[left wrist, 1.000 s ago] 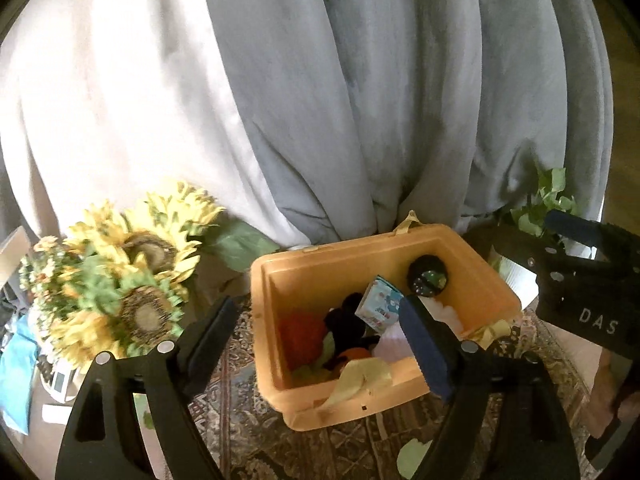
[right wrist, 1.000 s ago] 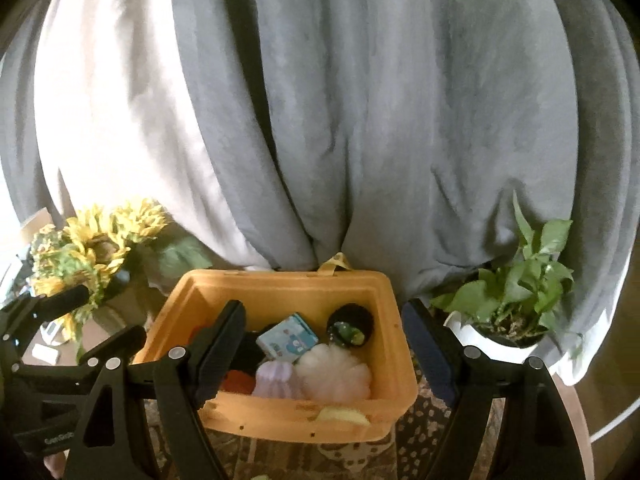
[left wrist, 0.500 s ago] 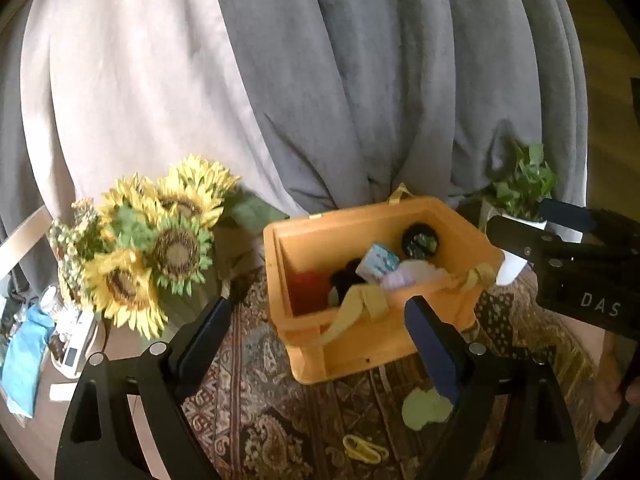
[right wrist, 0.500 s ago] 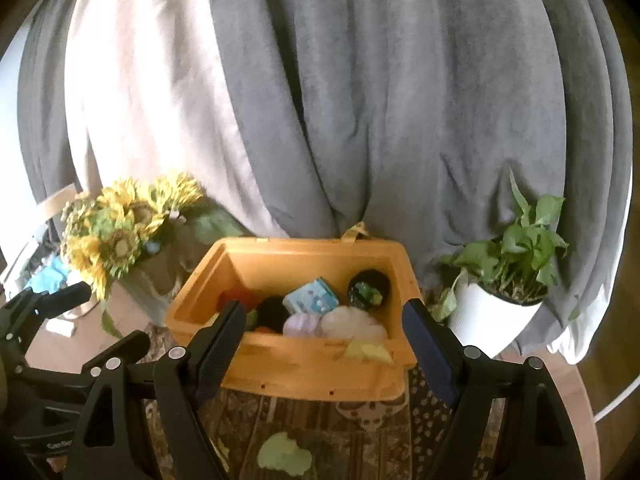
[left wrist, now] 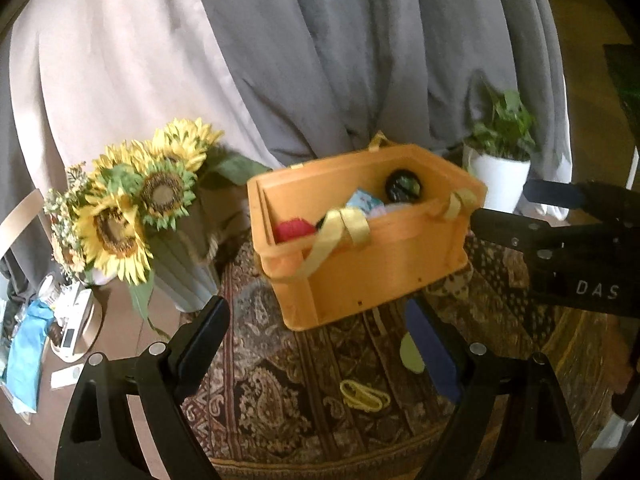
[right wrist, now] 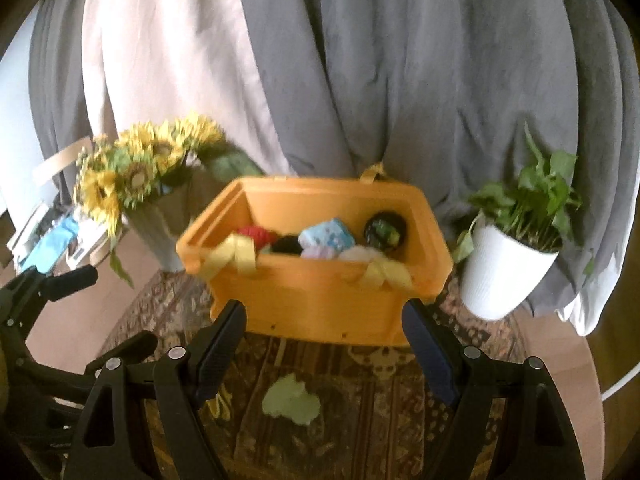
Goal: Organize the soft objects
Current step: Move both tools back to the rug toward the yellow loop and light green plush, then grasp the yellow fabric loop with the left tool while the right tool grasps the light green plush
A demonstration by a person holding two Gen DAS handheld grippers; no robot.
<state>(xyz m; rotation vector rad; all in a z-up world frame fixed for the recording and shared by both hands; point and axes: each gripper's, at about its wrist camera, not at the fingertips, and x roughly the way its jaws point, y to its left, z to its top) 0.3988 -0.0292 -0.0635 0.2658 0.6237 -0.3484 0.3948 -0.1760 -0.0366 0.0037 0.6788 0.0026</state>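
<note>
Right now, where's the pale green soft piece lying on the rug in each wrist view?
Left wrist: pale green soft piece sits lower right of centre on the rug, partly hidden behind the right finger of the left hand-held gripper.
Right wrist: it lies bottom centre, in front of the box, between the open fingers of the right hand-held gripper.
Shared landmark: the orange box.

Sunflowers in a vase, a potted plant — grey curtain behind.

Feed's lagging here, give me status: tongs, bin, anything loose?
Both tongs open, empty, left just widened. Orange bin full, on rug. Green piece and yellow loop loose in front.
</note>
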